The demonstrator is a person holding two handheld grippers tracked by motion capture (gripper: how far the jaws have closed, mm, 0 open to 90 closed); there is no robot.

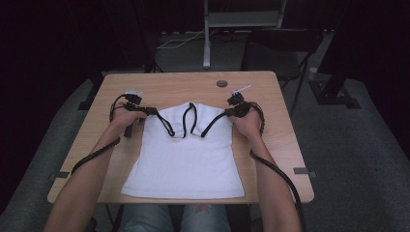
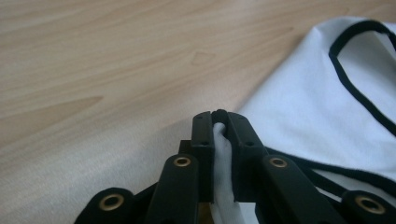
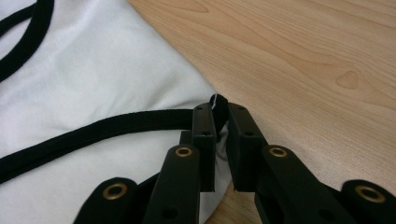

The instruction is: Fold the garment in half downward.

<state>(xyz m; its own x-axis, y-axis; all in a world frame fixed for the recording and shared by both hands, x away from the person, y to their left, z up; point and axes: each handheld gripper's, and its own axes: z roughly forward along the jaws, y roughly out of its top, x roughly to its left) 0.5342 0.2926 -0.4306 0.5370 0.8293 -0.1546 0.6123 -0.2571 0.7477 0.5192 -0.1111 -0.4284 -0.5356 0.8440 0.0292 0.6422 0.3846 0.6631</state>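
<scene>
You had a white sleeveless cotton top with black-edged armholes and neckline (image 1: 186, 154) lying flat on the light wooden tabletop (image 1: 270, 96), its hem toward your side and its shoulders toward the far edge. It sat near the middle of the tabletop, with bare wood on both sides and beyond the shoulders.

Your left gripper (image 1: 145, 111) was at the top's left shoulder, low on the tabletop. In the left gripper view its jaws were closed on a bunched fold of white cloth (image 2: 222, 154), which showed squeezed between the two black pads right up to their tips. The black trim of an armhole (image 2: 355, 88) curved across the fabric beyond them.

Your right gripper (image 1: 227, 113) was at the opposite shoulder, just as low. In the right gripper view the jaws were pinched on the garment's corner (image 3: 219, 112), where the black binding (image 3: 116, 126) ran into the gap between the pads, with a sliver of white cloth below it.

Both your hands rested on the tabletop, one on each side of the top, and black cables trailed back along your forearms. A small dark round disc (image 1: 222, 83) lay on the wood beyond the top, apart from it.
</scene>
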